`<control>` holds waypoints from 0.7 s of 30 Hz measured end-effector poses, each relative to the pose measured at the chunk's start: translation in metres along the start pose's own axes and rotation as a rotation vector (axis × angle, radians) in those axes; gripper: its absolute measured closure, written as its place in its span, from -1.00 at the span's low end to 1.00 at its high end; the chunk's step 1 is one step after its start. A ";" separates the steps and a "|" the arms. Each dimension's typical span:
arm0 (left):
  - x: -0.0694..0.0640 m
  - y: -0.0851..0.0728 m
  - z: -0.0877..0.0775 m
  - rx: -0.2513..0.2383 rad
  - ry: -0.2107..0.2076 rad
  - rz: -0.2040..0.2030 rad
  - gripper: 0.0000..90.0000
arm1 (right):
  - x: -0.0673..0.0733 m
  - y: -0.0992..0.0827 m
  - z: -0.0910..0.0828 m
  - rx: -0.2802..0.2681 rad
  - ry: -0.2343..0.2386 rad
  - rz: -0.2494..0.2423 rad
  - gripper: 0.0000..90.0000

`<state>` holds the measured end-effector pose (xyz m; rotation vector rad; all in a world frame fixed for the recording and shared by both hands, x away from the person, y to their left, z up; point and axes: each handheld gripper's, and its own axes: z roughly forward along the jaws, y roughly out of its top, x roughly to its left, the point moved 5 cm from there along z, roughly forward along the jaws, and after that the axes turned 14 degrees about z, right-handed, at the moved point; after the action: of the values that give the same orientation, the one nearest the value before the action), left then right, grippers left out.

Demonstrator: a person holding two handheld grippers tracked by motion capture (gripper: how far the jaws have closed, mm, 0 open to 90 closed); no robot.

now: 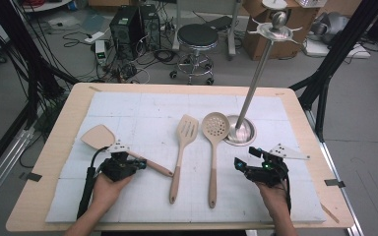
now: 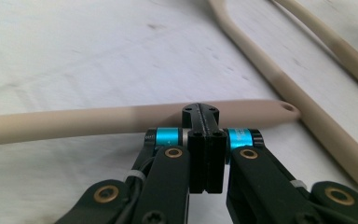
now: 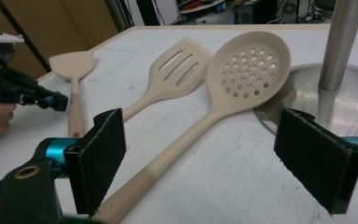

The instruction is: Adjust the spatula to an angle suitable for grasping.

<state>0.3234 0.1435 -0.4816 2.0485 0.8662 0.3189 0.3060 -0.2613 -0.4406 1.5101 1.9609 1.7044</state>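
Three utensils (image 1: 179, 157), apparently one stand (image 1: 240, 132)

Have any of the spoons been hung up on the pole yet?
Not yet. The pole has nothing hanging on it. The flat spatula, slotted spatula and holey spoon all lie on the table. The left claw is shut at the flat spatula's handle; the right claw is open. All three still need hanging, probably.

Beige solid spatula (image 1: 98, 137) lying flat, left.
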 end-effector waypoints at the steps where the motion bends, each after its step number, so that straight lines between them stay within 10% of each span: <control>1: 0.006 0.002 -0.001 -0.012 0.004 -0.018 1.00 | 0.000 0.000 0.000 0.003 0.000 0.001 -0.65; 3: 0.025 0.007 -0.006 -0.014 0.083 -0.007 1.00 | 0.000 0.000 0.000 0.001 -0.001 -0.001 -0.65; 9: 0.058 0.007 -0.008 0.024 0.148 -0.033 1.00 | 0.000 -0.001 0.000 0.004 -0.001 0.000 -0.65; 15: 0.090 -0.001 -0.006 0.074 0.185 -0.088 1.00 | 0.000 -0.001 0.000 0.004 -0.002 -0.002 -0.65; 21: 0.094 -0.006 -0.012 0.101 0.163 -0.077 1.00 | 0.000 -0.001 0.000 0.000 -0.002 0.000 -0.65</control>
<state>0.3821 0.2174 -0.4878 2.0973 1.0777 0.4113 0.3056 -0.2616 -0.4413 1.5105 1.9605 1.7022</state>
